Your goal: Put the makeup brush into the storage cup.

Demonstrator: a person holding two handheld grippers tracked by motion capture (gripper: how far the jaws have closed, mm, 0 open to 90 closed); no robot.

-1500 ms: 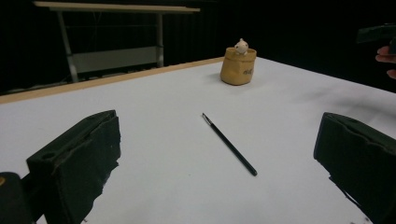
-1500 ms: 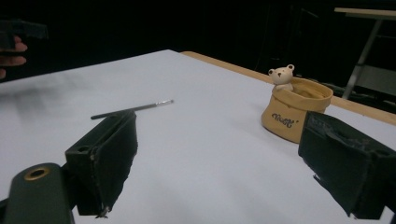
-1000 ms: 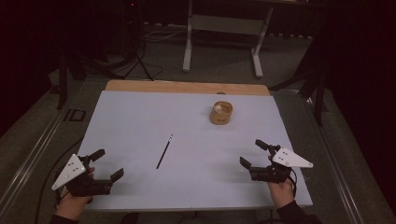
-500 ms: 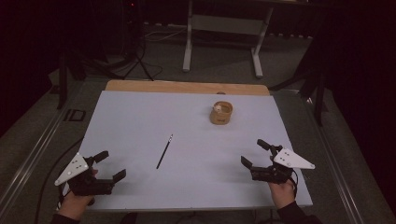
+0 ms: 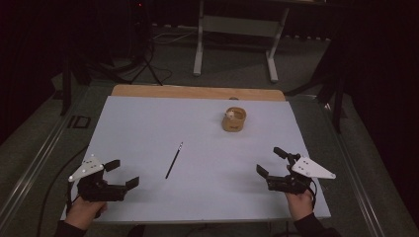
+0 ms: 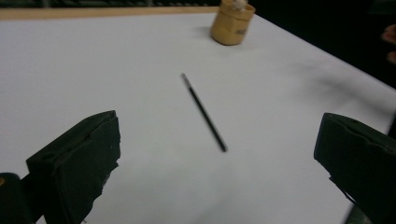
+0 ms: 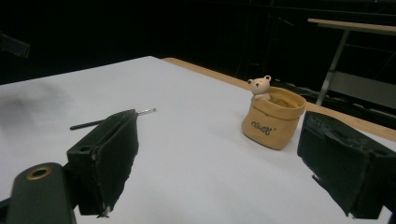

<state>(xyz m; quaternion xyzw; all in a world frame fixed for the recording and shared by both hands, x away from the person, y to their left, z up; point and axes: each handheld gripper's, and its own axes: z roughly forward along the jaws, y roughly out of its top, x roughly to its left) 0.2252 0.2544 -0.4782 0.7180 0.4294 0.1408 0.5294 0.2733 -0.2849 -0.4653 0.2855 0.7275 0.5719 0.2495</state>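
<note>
Your left tool (image 5: pixel 120 175) sits at the near left corner of the pale, flat white surface (image 5: pixel 148 128), gripped in your left hand (image 5: pixel 85 212), jaws spread wide and holding nothing. Your right tool (image 5: pixel 270 162) is at the near right edge, held low by your right hand (image 5: pixel 299 203), jaws likewise apart and empty. Between them and a little farther out lies the thin black pen (image 5: pixel 174 160), flat on the surface, well apart from both tools. Farther back to the right stands the small tan pouch-shaped pot (image 5: pixel 233 120) with a white bear figure (image 7: pixel 260 87) peeking out.
</note>
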